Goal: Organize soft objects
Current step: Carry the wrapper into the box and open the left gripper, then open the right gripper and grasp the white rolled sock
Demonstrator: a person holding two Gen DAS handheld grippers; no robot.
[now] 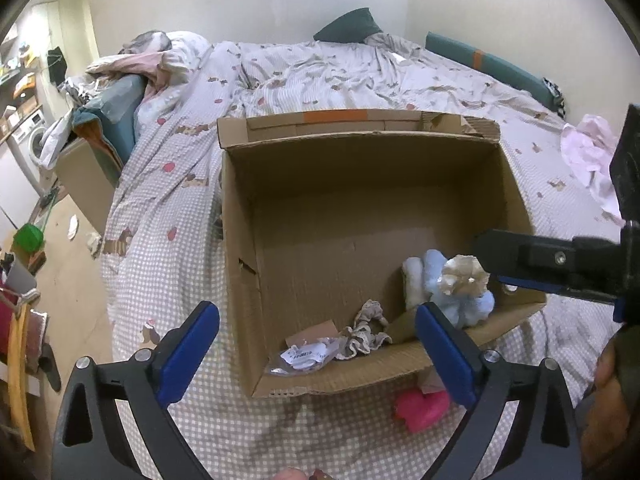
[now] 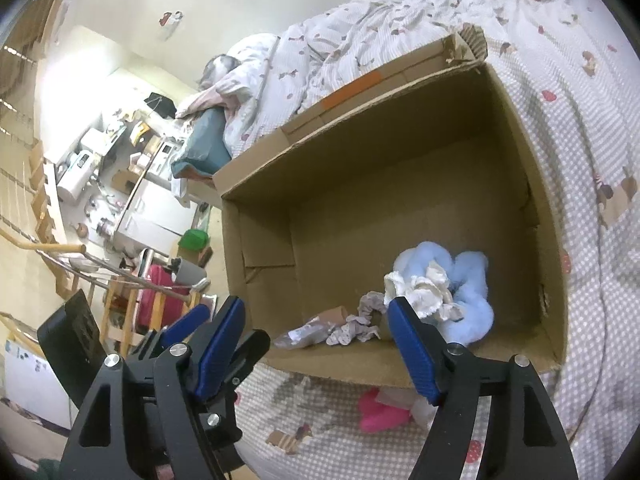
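Note:
An open cardboard box [image 1: 240, 208] [image 2: 256, 224] sits on the bed. In its near right corner lie a light blue fluffy scrunchie [image 1: 468, 300] [image 2: 468, 296] with a cream satin scrunchie [image 1: 464, 276] [image 2: 424, 286] on top, a beige scrunchie [image 1: 366, 330] [image 2: 360, 322] and a clear packet [image 1: 304, 354] [image 2: 304, 334]. A pink soft object [image 1: 420, 406] [image 2: 378, 410] lies on the bed outside the box's near wall. My left gripper [image 1: 318, 354] is open and empty above the near wall. My right gripper [image 2: 316, 350] is open and empty over the box's near right corner; it enters the left wrist view [image 1: 492, 260] from the right.
The bed has a checked cover [image 1: 172, 208] with rumpled bedding and pillows [image 1: 352, 26] at the far end. A pink cloth [image 1: 592, 156] lies at the right. A second cardboard box [image 1: 86, 176] and cluttered floor and shelves [image 2: 100, 168] are beyond the bed's left edge.

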